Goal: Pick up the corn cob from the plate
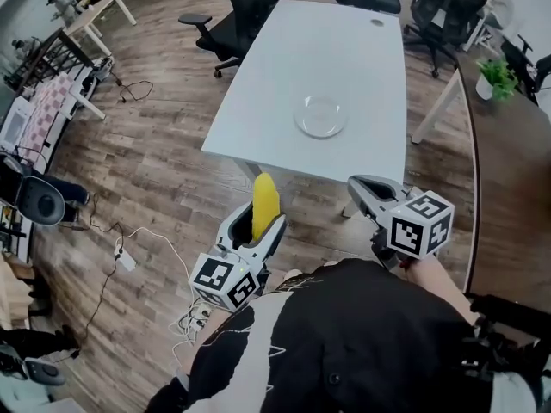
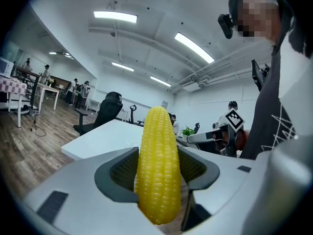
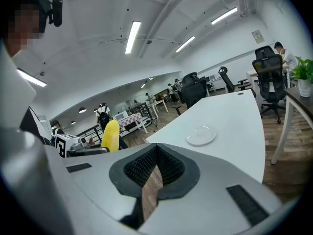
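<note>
At the far left of the head view, white cables (image 1: 120, 256) are trailing across the wooden floor (image 1: 155, 153). Just right of them, the left gripper (image 1: 258, 227) is being held out over that floor, short of the worktop's near edge, and its jaws are clamping the lower part of the yellow corn cob (image 1: 265, 200). The cob is standing nearly upright, its pointed tip rising clear above the jaws. The left gripper view is showing the same thing close up: the left gripper (image 2: 157, 173) is pressing its dark ribbed pads (image 2: 122, 170) against both sides of the corn cob (image 2: 156, 160). Further right, beyond the cob, the clear round plate (image 1: 320, 116) is lying on the white worktop (image 1: 344, 50) toward its near edge, well apart from the cob. A black office chair (image 1: 245, 11) is standing at the worktop's far left corner. To the right, the right gripper (image 1: 368, 191) is hovering near the worktop's front right corner; in its own view the right gripper (image 3: 154, 173) is showing its jaws drawn together to a thin slit, gripping nothing, with the plate (image 3: 201, 135) lying ahead on the worktop (image 3: 230, 116). At the far right, a potted plant (image 1: 498, 77) is sitting on a dark desk (image 1: 508, 170)
</note>
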`<state>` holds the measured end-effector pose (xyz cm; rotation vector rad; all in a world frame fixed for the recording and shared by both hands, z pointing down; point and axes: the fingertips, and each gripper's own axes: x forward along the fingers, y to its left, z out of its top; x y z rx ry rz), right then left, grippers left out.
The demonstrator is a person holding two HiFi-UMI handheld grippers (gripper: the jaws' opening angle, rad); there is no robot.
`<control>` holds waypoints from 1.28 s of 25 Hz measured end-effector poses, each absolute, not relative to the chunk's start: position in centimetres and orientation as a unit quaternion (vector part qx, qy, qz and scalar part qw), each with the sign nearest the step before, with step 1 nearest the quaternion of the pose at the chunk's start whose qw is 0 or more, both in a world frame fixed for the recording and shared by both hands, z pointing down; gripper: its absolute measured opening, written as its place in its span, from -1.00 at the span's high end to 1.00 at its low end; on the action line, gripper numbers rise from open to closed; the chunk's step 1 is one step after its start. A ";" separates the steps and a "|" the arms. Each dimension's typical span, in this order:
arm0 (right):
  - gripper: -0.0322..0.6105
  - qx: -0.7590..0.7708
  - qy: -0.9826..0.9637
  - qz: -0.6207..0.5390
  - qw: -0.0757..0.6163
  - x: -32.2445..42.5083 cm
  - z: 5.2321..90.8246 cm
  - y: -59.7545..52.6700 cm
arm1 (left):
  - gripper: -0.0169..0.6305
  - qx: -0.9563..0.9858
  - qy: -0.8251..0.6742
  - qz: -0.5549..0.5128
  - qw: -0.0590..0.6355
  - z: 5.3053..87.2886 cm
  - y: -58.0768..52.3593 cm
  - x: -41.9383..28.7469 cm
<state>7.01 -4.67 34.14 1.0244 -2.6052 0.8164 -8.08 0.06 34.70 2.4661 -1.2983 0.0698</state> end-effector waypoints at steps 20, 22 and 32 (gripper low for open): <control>0.85 0.307 -0.895 0.301 0.120 6.3 36.4 -5.1 | 0.17 0.849 -0.484 0.043 0.206 36.7 0.6 -8.1; 0.85 0.305 -0.896 0.301 0.120 6.0 36.4 -5.1 | 0.17 0.848 -0.487 0.042 0.206 36.7 0.7 -8.4; 0.85 0.299 -0.898 0.296 0.128 5.9 36.6 -5.3 | 0.17 0.842 -0.494 0.037 0.212 36.8 0.6 -8.5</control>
